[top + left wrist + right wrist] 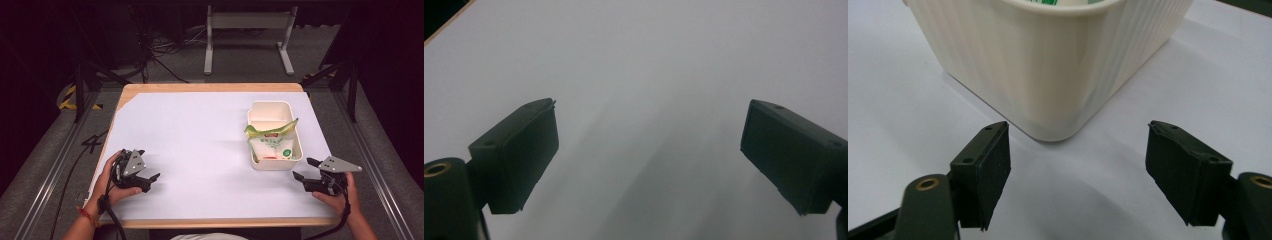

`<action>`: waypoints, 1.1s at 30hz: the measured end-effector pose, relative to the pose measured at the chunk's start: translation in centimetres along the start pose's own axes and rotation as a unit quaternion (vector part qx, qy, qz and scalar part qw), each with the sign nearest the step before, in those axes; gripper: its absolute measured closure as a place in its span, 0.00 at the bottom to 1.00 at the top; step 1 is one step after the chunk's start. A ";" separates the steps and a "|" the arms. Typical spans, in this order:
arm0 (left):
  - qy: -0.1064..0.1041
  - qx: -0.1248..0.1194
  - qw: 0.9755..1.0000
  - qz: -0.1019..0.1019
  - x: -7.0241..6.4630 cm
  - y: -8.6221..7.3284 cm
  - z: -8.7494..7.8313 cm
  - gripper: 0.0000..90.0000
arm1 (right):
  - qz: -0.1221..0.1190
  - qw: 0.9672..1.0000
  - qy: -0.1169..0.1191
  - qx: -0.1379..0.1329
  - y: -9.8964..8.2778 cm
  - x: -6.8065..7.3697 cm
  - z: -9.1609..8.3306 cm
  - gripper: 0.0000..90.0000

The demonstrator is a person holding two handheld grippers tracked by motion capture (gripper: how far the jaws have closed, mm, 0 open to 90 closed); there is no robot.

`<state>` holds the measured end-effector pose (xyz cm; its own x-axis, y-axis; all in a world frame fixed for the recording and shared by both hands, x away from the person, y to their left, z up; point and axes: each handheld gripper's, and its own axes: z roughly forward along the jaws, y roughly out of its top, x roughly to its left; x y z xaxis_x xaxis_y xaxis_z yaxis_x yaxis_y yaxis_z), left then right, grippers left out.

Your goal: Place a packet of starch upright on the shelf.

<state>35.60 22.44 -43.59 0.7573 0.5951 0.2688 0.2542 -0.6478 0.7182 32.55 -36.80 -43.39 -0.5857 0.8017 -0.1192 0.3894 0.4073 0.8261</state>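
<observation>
Rest stage, apparently after placement: the pouch [272, 142] lies in the bin [300, 150] at the table's [200, 130] right, both the left gripper [150, 179] and right gripper [306, 169] spread wide and empty, so any next move calls for a fresh approach.

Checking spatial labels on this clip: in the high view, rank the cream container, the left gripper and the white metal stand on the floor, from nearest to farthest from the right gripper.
From the right gripper:
1. Cream container, just ahead of its open jaws, on the table's right side.
2. Left gripper, across the table at the near left edge.
3. White metal stand, on the floor beyond the table's far edge.
</observation>
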 end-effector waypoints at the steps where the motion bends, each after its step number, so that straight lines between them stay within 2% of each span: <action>1: -0.003 -0.005 1.000 -0.009 0.0 -0.3 -0.2 0.10 | 0.000 1.000 0.000 0.000 0.0 0.0 0.0 0.29; 3: -0.008 -0.009 1.000 -0.021 0.1 -0.7 -0.4 0.10 | -0.001 1.000 0.001 0.001 0.0 0.0 0.0 0.29; 5: -0.003 -0.008 0.999 -0.033 0.2 -1.2 -0.6 0.10 | -0.001 1.000 0.000 0.001 0.0 0.0 0.0 0.29; 6: -0.006 -0.013 0.999 -0.047 0.3 -1.5 -0.7 0.10 | -0.001 1.000 0.000 0.001 0.0 0.0 0.0 0.29; 8: -0.011 -0.026 0.997 -0.073 0.5 -2.1 -1.0 0.10 | -0.002 1.000 0.000 0.001 0.0 0.0 0.0 0.29; 12: -0.006 -0.044 0.994 -0.103 0.8 -3.1 -1.5 0.10 | -0.002 1.000 0.000 0.001 0.0 0.0 0.0 0.29; 15: -0.009 -0.064 0.989 -0.130 0.9 -3.7 -1.9 0.10 | -0.007 1.000 0.000 0.002 0.1 0.1 0.1 0.29; 19: -0.010 -0.073 0.987 -0.142 0.8 -3.9 -2.1 0.10 | -0.012 1.000 0.003 0.003 0.2 0.1 0.3 0.29; 23: -0.010 -0.080 0.986 -0.144 0.9 -4.0 -2.1 0.10 | -0.013 1.000 0.004 0.001 0.3 0.1 0.3 0.29; 29: -0.011 -0.088 0.986 -0.144 0.9 -4.0 -2.1 0.10 | -0.013 1.000 0.003 0.002 0.3 0.2 0.4 0.29; 32: -0.010 -0.088 0.986 -0.142 0.9 -3.9 -2.2 0.10 | -0.012 1.000 0.004 0.003 0.3 0.1 0.4 0.29; 33: -0.007 -0.090 0.987 -0.134 1.0 -3.9 -2.2 0.10 | -0.013 1.000 0.004 0.003 0.3 0.2 0.4 0.29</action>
<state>34.04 26.58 -44.75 0.6851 0.7270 0.0454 0.3366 -0.3713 0.8654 32.84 -36.39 -43.39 -0.6014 0.7871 -0.1370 0.3777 0.4312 0.8194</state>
